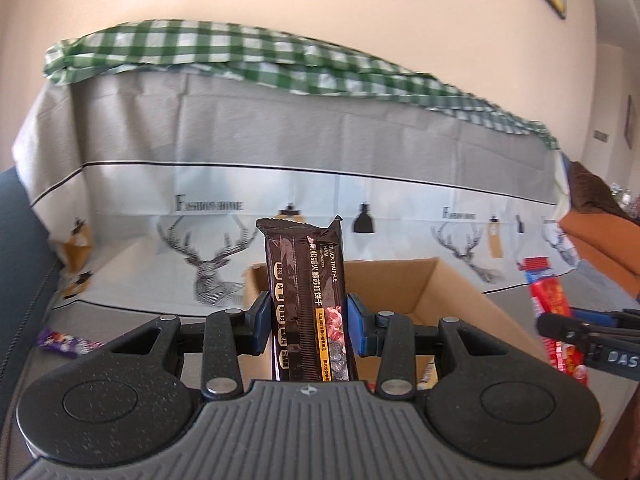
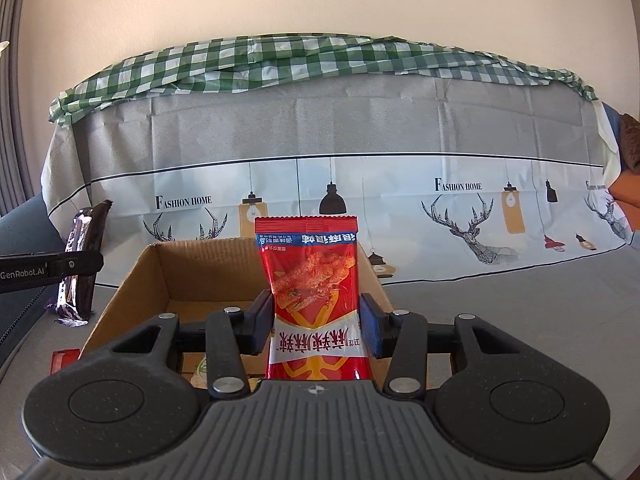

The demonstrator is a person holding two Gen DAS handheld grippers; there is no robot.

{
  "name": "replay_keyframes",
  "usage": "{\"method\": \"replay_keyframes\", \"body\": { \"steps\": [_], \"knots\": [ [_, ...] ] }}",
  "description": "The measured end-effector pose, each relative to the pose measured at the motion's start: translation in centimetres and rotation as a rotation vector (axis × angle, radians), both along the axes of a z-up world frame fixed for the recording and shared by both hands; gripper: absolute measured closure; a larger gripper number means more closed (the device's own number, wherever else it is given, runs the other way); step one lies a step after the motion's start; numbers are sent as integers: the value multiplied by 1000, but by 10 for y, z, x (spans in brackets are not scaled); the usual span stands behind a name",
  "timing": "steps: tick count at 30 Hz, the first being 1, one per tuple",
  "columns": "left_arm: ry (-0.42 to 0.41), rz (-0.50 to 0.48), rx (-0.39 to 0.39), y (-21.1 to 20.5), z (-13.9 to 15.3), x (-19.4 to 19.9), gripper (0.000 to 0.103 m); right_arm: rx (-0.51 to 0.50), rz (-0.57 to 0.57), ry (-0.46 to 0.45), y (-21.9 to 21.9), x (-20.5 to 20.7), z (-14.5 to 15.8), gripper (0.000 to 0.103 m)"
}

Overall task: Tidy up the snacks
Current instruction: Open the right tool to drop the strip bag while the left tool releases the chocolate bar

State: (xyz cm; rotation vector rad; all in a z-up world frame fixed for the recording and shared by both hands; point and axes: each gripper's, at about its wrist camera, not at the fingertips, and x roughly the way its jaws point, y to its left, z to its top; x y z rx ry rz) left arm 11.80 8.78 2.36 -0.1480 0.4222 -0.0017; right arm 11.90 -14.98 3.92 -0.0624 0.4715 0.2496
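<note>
Left wrist view: the left gripper clamps one brown cracker pack, upright above one open box. One purple packet lies at left.

Right wrist view: the right gripper clamps one red snack bag, upright over the box, which already holds some snacks.

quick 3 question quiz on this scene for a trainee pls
1. True or false: the left gripper holds a red packet.
2. Which gripper holds the red packet? A) left B) right C) neither
3. Fill in: behind both held snacks stands an open cardboard ____.

Key
1. False: it is shut on the brown packet.
2. B: the right gripper.
3. box
</note>
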Motion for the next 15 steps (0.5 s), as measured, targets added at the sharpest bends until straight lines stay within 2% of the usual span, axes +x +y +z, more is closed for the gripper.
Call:
{"method": "replay_keyframes", "body": {
  "steps": [15],
  "knots": [
    [-52,-124,-13,-36,0,0,60,-12,-6,-3,1,0,0,56]
  ]
}}
